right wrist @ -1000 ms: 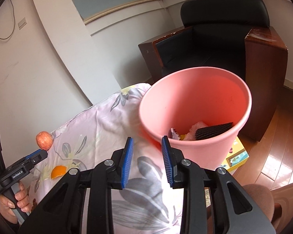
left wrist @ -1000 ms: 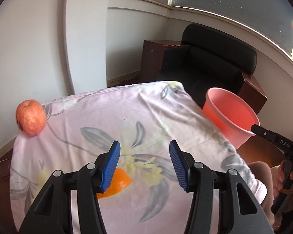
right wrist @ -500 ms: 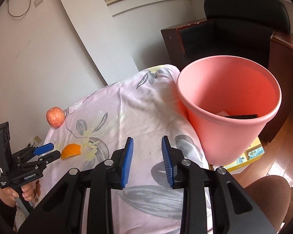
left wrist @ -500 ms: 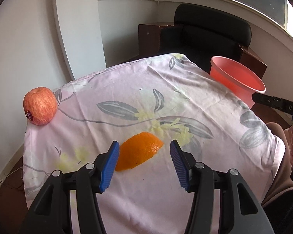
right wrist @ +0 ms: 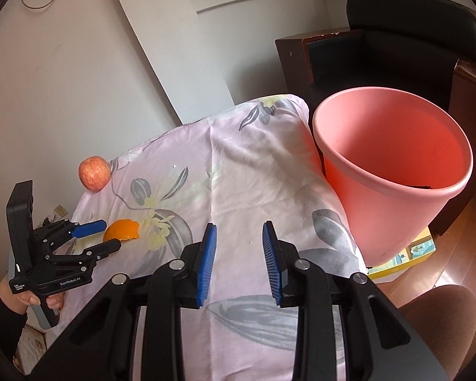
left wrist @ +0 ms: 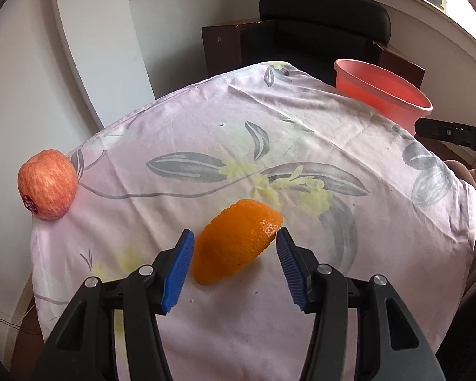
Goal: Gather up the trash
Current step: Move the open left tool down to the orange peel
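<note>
An orange peel (left wrist: pixel 238 241) lies on the flowered cloth, also seen in the right wrist view (right wrist: pixel 122 230). My left gripper (left wrist: pixel 234 266) is open, its blue pads on either side of the peel's near end, not closed on it; it shows in the right wrist view (right wrist: pixel 95 236) too. A pink bin (right wrist: pixel 393 171) stands past the table's right edge (left wrist: pixel 380 92); something dark shows inside it. My right gripper (right wrist: pixel 238 266) is open and empty above the cloth, left of the bin.
A red apple (left wrist: pixel 46 189) sits at the table's far left corner (right wrist: pixel 93 171). The table (left wrist: pixel 269 146) is covered by a pale pink cloth. A black armchair (right wrist: pixel 409 31) and a brown cabinet stand behind. Wooden floor lies at right.
My left gripper has moved forward and down so the peel sits between its pads. My right gripper has drawn back from the bin toward the table.
</note>
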### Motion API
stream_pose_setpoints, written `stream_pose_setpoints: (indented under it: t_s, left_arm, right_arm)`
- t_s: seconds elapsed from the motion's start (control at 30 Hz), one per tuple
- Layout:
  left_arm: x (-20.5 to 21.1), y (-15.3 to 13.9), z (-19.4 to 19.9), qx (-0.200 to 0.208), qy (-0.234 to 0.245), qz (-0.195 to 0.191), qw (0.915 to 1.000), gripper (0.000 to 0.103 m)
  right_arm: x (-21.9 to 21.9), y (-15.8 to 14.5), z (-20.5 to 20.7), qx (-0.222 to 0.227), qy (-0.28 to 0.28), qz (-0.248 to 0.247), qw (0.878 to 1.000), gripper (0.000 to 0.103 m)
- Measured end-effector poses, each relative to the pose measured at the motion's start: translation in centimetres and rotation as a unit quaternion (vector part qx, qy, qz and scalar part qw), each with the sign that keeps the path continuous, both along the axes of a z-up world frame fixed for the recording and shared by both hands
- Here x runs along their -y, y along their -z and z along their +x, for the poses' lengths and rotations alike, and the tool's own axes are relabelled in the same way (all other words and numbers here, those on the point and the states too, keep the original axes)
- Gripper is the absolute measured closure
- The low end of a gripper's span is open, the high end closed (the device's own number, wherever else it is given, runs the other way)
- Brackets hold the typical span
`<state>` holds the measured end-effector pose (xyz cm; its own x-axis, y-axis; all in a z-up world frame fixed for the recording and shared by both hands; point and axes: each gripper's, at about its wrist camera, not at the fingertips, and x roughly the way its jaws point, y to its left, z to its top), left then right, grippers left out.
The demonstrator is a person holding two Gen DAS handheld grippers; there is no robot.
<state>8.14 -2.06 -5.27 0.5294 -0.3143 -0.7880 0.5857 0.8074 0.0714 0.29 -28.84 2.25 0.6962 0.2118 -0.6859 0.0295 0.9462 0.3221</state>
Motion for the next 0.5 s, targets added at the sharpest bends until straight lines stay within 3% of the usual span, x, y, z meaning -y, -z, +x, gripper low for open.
stream_pose_setpoints:
  t_s: [0.13,0.3,0.5]
  left_arm:
    - [-0.19,0.18,0.2,0.004,0.004,-0.002,1.0,0.05]
    - [-0.31,-0.21,0.13,0.01,0.008,-0.013,0.9998,0.063]
    - [-0.49,-0.57,0.49,0.015,0.005,-0.016,0.9997,0.068]
  right_arm:
    - [-0.22,0.2,0.19,-0.004,-0.002,0.0,1.0,0.072]
    - [-0.54,0.41,0.48,-0.007,-0.007,0.0,1.0,0.072]
    - [-0.62,0.6,0.59,-0.008,-0.009,0.002,1.0,0.072]
